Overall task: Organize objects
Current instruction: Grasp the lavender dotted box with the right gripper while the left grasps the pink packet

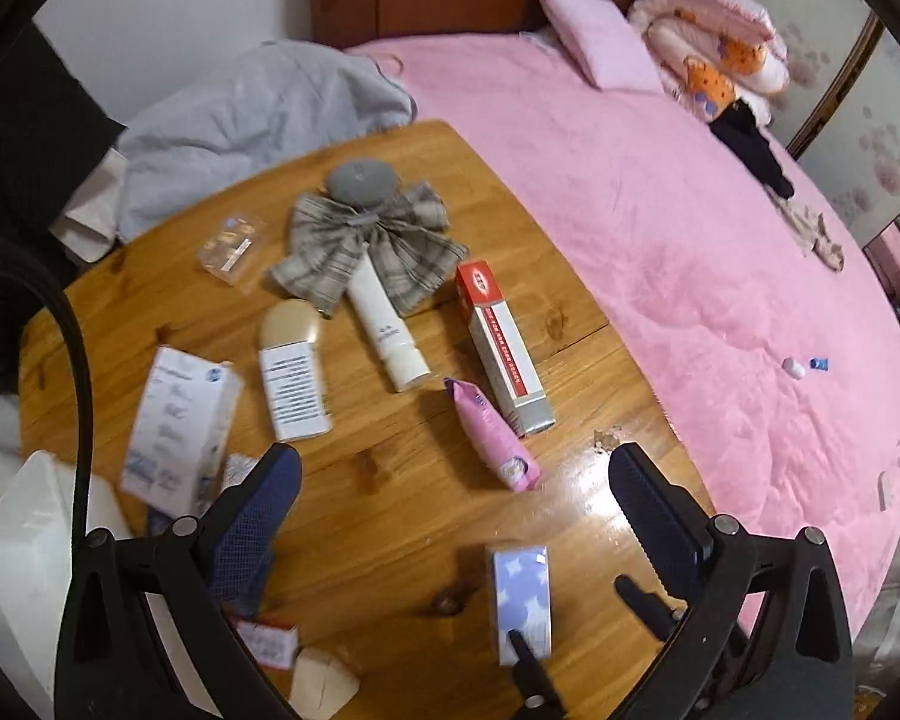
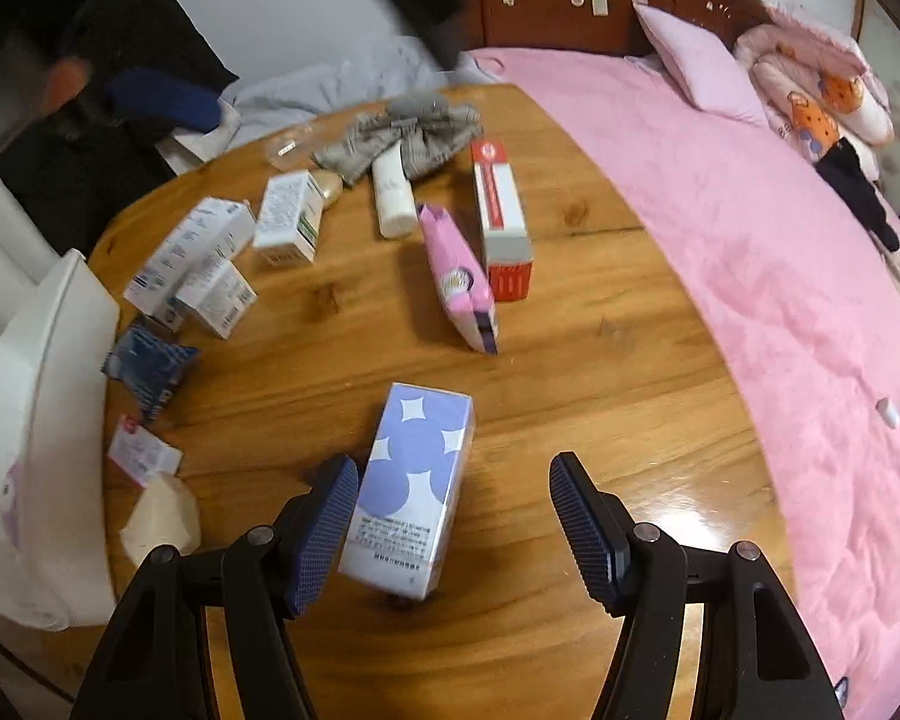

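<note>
A purple box with white stars (image 2: 414,468) lies on the round wooden table (image 2: 600,360), between the fingers of my right gripper (image 2: 453,465). The box sits close to the left pad, well apart from the right pad; the jaws stand open. My left gripper (image 1: 456,462) hovers open over the table with nothing between its pads. A pink packet (image 1: 492,438) lies just ahead of it, and the purple box (image 1: 522,594) below it. Beyond lie a red-and-white carton (image 1: 504,348), a white tube (image 1: 387,330), a beige-capped bottle (image 1: 291,360) and a plaid bow (image 1: 372,246).
White-and-blue boxes (image 2: 192,264), a blue packet (image 2: 147,369), a small sachet (image 2: 141,450) and a beige wedge (image 2: 162,519) crowd the table's left side, beside a white container (image 2: 36,432). A pink bed (image 2: 780,276) borders the table on the right. A clear case (image 1: 231,246) lies far left.
</note>
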`<state>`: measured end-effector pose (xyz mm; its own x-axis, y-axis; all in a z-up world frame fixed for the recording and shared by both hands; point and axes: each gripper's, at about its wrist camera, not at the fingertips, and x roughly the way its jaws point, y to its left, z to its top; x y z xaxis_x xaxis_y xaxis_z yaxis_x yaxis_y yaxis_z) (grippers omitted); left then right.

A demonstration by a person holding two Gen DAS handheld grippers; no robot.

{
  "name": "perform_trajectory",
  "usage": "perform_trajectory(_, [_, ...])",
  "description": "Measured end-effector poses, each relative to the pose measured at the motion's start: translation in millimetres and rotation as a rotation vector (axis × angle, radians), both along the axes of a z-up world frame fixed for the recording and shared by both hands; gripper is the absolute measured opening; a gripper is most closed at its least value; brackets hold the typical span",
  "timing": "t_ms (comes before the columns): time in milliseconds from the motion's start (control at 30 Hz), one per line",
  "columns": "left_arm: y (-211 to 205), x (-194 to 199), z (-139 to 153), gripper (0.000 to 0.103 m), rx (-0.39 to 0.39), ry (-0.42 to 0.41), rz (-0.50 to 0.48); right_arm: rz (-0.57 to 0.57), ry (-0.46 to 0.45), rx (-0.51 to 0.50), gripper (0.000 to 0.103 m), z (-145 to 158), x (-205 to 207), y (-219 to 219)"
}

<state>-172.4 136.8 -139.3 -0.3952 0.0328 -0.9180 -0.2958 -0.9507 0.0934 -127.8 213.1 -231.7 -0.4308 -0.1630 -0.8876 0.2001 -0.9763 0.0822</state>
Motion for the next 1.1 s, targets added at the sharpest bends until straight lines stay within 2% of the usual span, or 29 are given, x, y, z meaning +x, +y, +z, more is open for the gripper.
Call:
perform_trajectory(167, [14, -21, -32, 0.102, -0.009, -0.076, 0.018, 0.009, -0.015, -0.008, 0.069, -17, -9, -2])
perform_trajectory(300, [16, -33, -43, 0.102, -0.009, -0.105, 0.04, 0.014, -0.055, -0.009, 0.068, -29, -12, 2])
perform_trajectory(333, [17, -34, -46, 0.102, -0.01, -0.113, 0.044, 0.014, -0.064, -0.007, 0.066, -32, -12, 4])
perform_trajectory(533, [23, -41, -69, 0.102, -0.026, -0.154, 0.052, 0.053, -0.066, 0.005, 0.038, -38, -10, 13])
perform_trajectory(867, [16, -45, -97, 0.102, -0.046, -0.222, 0.12, 0.052, -0.067, 0.007, 0.037, -38, -4, 39])
perform_trajectory(1000, [11, -47, -106, 0.101, -0.027, -0.257, 0.174, 0.058, -0.067, 0.004, 0.037, -36, -2, 42])
perform_trajectory(1100, [7, -49, -112, 0.097, -0.025, -0.269, 0.201, 0.065, -0.068, 0.001, 0.037, -36, -3, 44])
